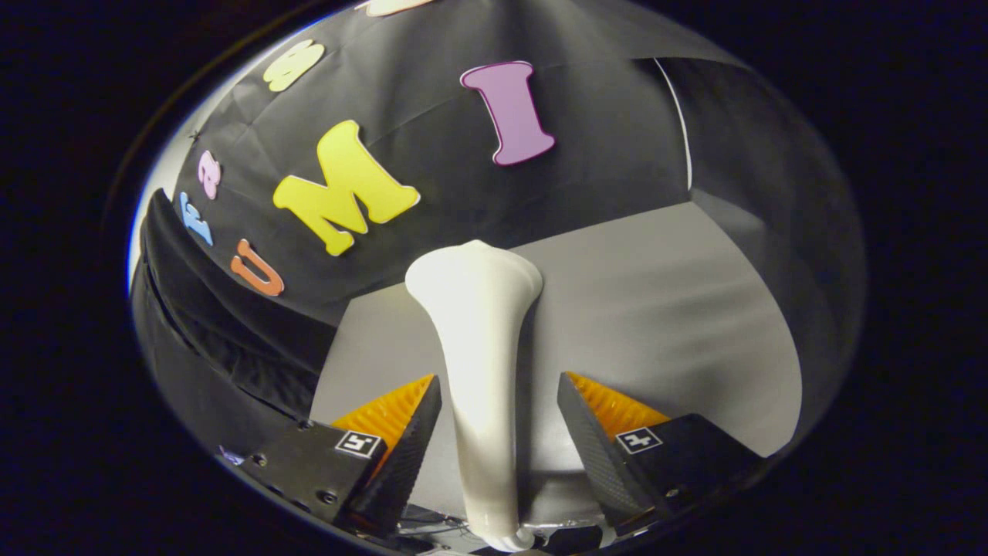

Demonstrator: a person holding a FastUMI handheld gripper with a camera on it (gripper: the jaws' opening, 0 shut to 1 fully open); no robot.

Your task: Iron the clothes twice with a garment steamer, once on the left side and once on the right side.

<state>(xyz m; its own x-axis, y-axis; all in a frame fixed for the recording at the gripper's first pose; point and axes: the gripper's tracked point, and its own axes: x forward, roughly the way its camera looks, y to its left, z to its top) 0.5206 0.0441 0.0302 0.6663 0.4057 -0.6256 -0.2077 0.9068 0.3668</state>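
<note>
My claw (499, 421) is spread apart, and the garment steamer (482, 363) stands between its two fingers with a clear gap on either side, so neither finger touches it and nothing is gripped. The fingers are wedge-shaped with ribbed, finely textured inner faces, and each carries a small square marker on the block behind it. The steamer is a smooth, glossy white plastic piece: a slim neck that rises from between my fingers and flares into a rounded, broader head just beyond their tips. It seems to rest on or just above the surface (656, 309), a flat, matte grey sheet with no texture to speak of, which runs on beyond the steamer to the booth wall. To the left, beyond the surface's edge, lies dark folded cloth (216, 324), soft and creased; I cannot tell whether this is the clothes to be ironed. I judge that I am at the pick-up step, with no ironing pass begun. The next move calls for closing both fingers squarely on the slim neck, since the slick, tapering plastic could slide or twist under a loose or off-centre grip.
</note>
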